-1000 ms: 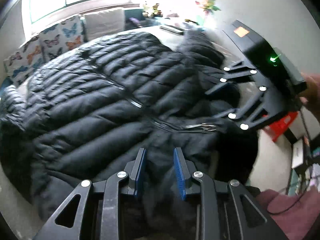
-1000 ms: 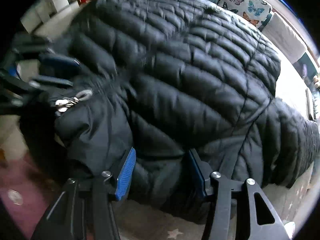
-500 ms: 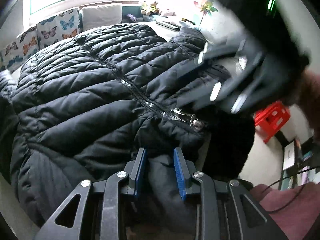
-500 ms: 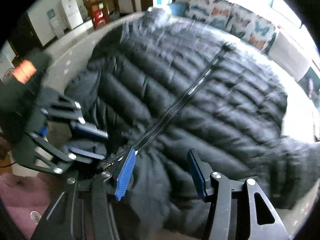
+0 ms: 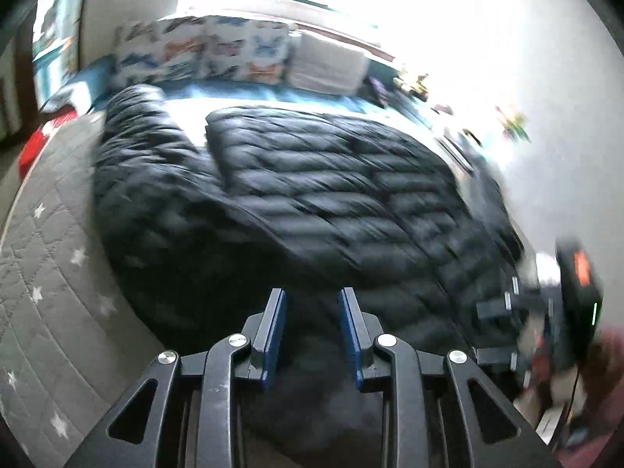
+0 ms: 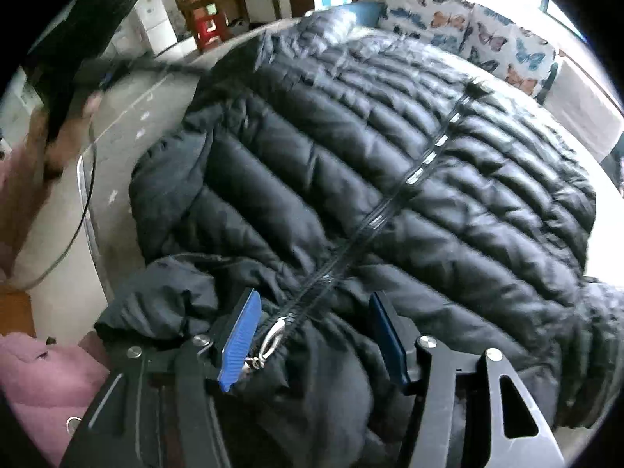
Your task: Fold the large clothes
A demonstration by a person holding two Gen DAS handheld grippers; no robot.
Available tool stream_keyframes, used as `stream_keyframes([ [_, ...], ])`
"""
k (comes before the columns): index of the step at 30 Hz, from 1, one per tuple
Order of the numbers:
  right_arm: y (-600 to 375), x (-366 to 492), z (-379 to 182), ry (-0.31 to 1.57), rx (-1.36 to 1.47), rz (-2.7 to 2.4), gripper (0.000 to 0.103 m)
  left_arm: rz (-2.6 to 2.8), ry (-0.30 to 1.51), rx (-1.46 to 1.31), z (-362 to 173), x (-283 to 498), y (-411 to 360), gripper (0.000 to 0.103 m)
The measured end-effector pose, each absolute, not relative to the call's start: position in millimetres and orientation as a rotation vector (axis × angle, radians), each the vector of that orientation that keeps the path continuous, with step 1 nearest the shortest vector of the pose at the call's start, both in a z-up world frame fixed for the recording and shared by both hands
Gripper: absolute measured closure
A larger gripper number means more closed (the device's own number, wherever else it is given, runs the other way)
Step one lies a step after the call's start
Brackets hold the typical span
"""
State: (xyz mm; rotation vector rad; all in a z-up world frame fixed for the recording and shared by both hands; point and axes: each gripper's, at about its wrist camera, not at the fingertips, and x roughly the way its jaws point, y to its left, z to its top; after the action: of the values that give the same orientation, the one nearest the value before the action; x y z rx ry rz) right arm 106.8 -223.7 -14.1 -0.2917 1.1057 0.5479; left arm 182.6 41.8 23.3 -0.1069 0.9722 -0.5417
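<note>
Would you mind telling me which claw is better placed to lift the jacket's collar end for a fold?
Probably the right claw: it straddles the zipper pull at the jacket collar.

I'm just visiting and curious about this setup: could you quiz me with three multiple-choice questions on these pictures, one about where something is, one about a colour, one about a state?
1. Where is the zipper pull?
A. between the right gripper's fingers
B. by the pillows
C. on the floor

2. What colour is the puffer jacket?
A. red
B. black
C. white

3. How do the right gripper fingers stand?
A. clamped tight
B. spread apart
C. out of view

Answers: 1 A, the metal pull lies beside the blue left pad. 2 B, its quilted shell is black. 3 B, a wide gap of jacket separates the pads.
</note>
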Motion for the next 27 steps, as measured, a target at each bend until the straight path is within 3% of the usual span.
stream_keyframes([
  [6, -226.7, 101.4, -16.6, 1.12, -0.263, 0.576, 0.031, -0.539, 0.993, -0.193, 7.2, 258.8, 59.7, 0.072],
  [13, -217.4, 102.0, -18.1, 1.119, -0.303, 0.591, 0.02, -0.514, 1.104, -0.309, -50.8, 317.3, 56.6, 0.072],
  [20, -218.6, 99.9, -20.0, 1.128, -0.284, 0.601, 0.017, -0.526, 1.013, -0.288, -2.8, 325.2, 77.5, 0.071],
  [21, -217.4, 99.5, -20.0, 1.129, -0.286, 0.601, 0.017, -0.47, 0.987, -0.264, 5.6, 332.7, 87.4, 0.067],
  [23, -217.9, 101.0, -21.1, 1.128, -0.287, 0.599, 0.015, -0.386, 0.961, -0.265, 13.1, 342.7, 101.6, 0.039],
  [25, -217.0, 101.3, -21.6, 1.128, -0.285, 0.598, 0.015, -0.289, 0.955, -0.269, 12.8, 362.9, 118.3, 0.028],
  [27, -217.3, 102.2, -22.6, 1.13, -0.278, 0.599, 0.015, -0.209, 0.968, -0.305, 4.8, 384.2, 136.7, 0.028],
])
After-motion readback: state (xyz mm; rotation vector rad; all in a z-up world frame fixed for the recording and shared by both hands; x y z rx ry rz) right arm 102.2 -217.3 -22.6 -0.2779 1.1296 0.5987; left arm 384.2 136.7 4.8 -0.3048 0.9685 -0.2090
